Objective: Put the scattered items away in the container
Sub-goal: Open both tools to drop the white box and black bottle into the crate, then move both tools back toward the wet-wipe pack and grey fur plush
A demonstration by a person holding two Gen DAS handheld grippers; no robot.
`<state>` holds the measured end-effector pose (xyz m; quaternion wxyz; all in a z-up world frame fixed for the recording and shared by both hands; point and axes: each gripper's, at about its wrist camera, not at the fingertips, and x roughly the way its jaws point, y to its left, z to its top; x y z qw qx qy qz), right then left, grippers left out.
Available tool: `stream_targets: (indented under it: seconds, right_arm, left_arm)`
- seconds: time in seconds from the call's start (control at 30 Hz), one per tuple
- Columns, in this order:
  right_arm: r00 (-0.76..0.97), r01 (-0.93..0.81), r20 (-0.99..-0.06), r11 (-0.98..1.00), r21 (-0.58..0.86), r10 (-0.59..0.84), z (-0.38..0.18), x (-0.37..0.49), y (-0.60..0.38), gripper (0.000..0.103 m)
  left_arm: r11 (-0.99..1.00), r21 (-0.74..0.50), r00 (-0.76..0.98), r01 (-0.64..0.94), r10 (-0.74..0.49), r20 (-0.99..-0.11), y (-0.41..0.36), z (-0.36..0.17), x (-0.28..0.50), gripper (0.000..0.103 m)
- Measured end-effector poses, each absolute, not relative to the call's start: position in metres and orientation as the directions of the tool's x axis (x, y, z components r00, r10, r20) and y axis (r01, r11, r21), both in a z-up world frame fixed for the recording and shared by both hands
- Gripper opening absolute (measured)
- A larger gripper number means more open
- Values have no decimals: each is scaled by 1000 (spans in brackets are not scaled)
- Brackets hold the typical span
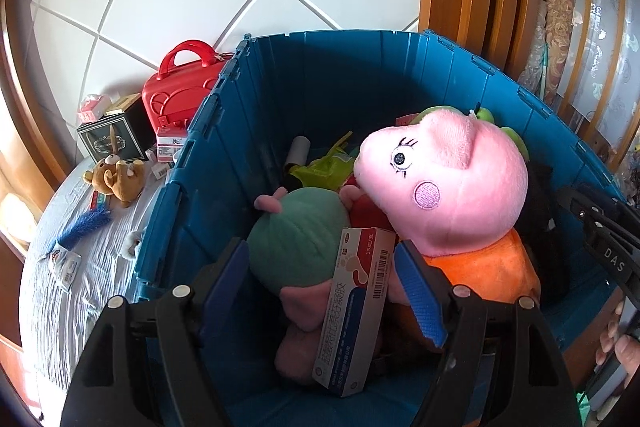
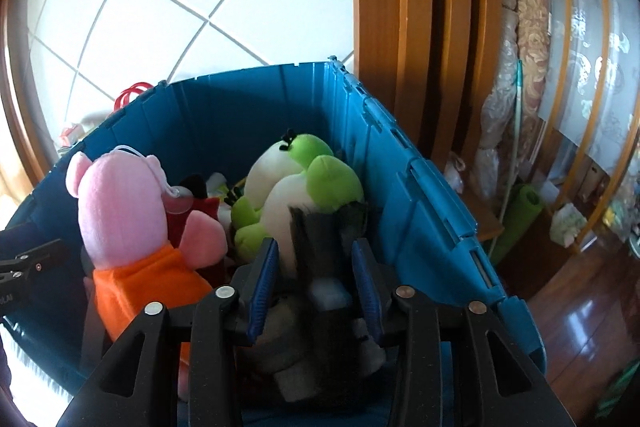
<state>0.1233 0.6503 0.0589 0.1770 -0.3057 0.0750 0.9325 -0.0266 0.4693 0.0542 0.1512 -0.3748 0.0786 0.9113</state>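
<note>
The left gripper (image 1: pixel 324 267) stood wide over the released box (image 1: pixel 354 311); light, stiff cardboard, probably best gripped across its long faces, at 6 o'clock in the bin (image 1: pixel 224 95).

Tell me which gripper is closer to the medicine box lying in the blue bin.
Left. The left gripper hangs open right over the medicine box, fingers either side. The right gripper is across the blue bin, beyond the pink pig plush.

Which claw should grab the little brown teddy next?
Left, probably. The left claw is open, its box lies loose in the blue crate, and the teddy sits just outside the crate on its side. The right claw hangs by the far wall, a grey thing between its fingers.
</note>
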Motion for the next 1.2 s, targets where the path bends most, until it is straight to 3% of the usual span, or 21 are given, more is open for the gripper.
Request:
stream_targets:
  seconds: [0.23,0.27,0.3,0.37,0.63,1.2]
  right_arm:
    - [-781,-346,-572,-936,62,250,68,140,648,55]
    - [-788,-334,-568,-940,69,238,70,143,645,65]
    - [-793,-327,-563,-943,70,233,71,148,642,86]
    - [-805,-316,-544,-947,56,237,76,158,635,103]
    - [-842,-289,-496,-954,79,214,93,190,617,103]
    - [-815,-345,-518,-936,73,260,106,226,545,103]
  left_arm:
    - [-942,24,-676,-335,222,-703,470,56,-23,75]
    - [-942,19,-677,-336,228,-700,469,57,-21,75]
    - [-942,14,-680,-335,232,-695,467,58,-19,75]
    - [-942,9,-691,-335,239,-682,465,63,-13,75]
    - [-941,7,-726,-340,257,-638,454,78,17,79]
    - [-900,-42,-723,-434,376,-580,378,94,83,80]
